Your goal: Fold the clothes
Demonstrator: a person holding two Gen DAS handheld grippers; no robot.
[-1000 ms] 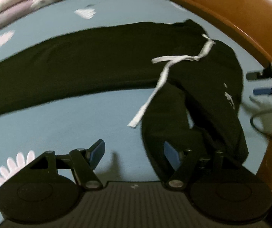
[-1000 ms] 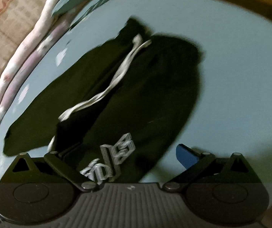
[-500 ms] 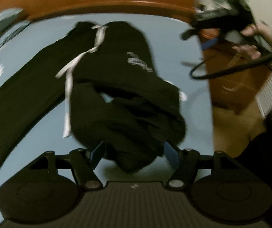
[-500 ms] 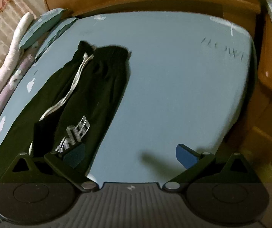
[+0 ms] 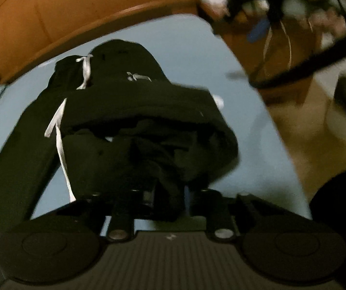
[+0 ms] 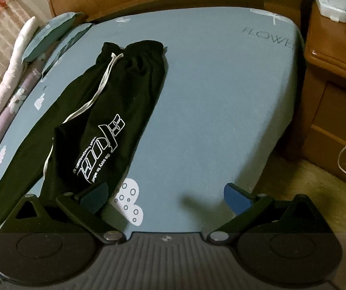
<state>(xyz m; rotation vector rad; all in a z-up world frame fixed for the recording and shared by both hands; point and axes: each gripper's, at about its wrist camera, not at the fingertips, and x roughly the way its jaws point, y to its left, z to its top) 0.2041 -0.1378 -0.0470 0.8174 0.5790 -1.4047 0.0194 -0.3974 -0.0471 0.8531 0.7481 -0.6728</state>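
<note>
Right wrist view: black trousers (image 6: 115, 111) lie folded lengthwise, white print showing.

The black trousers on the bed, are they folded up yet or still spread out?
Partly folded: the black trousers lie lengthwise, one leg doubled over the other on the blue sheet, not yet a compact stack.

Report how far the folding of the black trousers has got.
Done: the black trousers lie on the blue bedsheet, one leg partly over the other. In hand: the left gripper has just closed on a bunch of leg fabric; the right gripper hangs open, empty. Left: aligning the legs and folding lengthwise.
</note>
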